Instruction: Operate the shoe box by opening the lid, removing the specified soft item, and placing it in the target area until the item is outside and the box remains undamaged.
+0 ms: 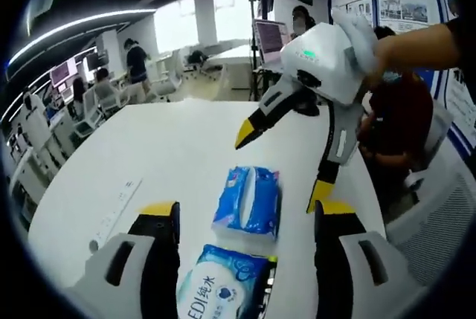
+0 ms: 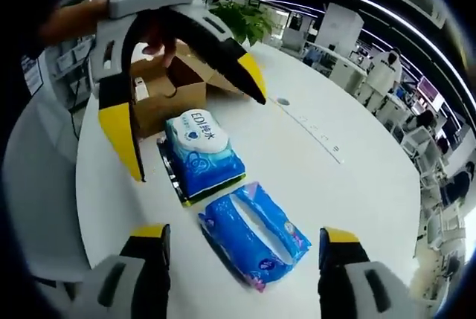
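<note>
Two soft blue plastic tissue packs (image 2: 254, 236) (image 2: 201, 152) lie on the white tabletop (image 2: 335, 185), light and squashy. Both grippers (image 1: 245, 226) (image 2: 242, 248) stand wide open, empty; grasp a pack across its narrow sides.

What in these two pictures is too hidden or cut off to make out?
- Cardboard box, right gripper view: its inside, hidden by the left gripper.
- Wet-wipes pack, left gripper view: cut off by the bottom edge.
- Tissue pack print: too small to read.
</note>
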`<action>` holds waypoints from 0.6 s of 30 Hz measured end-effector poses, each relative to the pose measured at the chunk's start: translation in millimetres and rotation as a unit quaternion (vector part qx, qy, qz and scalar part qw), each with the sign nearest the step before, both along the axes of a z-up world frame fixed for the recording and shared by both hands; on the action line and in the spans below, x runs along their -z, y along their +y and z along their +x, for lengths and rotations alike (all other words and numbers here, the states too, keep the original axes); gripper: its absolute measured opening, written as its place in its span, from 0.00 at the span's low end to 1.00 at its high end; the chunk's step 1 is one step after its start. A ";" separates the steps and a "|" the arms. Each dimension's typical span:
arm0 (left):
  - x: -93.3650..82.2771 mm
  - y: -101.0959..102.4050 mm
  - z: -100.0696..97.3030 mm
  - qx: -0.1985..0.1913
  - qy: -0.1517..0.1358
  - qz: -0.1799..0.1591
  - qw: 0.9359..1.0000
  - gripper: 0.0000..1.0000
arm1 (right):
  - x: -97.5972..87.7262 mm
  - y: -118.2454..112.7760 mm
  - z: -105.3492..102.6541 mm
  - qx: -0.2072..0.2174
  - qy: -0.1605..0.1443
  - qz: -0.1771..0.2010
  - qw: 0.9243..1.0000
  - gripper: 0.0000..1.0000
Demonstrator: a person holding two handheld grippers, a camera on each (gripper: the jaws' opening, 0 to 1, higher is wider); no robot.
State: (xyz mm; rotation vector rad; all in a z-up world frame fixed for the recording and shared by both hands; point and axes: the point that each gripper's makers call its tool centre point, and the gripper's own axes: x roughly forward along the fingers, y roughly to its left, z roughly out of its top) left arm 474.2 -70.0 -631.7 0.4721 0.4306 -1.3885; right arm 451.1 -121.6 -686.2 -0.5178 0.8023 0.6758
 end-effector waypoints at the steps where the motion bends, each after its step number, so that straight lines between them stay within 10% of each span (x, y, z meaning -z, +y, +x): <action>1: -0.2 5.0 0.0 -0.002 -0.002 0.001 1.000 0.76 | -0.4 0.6 -0.8 0.001 0.002 0.002 1.000 0.86; 18: -26.1 64.7 1.3 -0.056 -0.005 -0.042 0.998 0.99 | -12.9 8.1 -2.1 0.012 0.010 0.003 1.000 1.00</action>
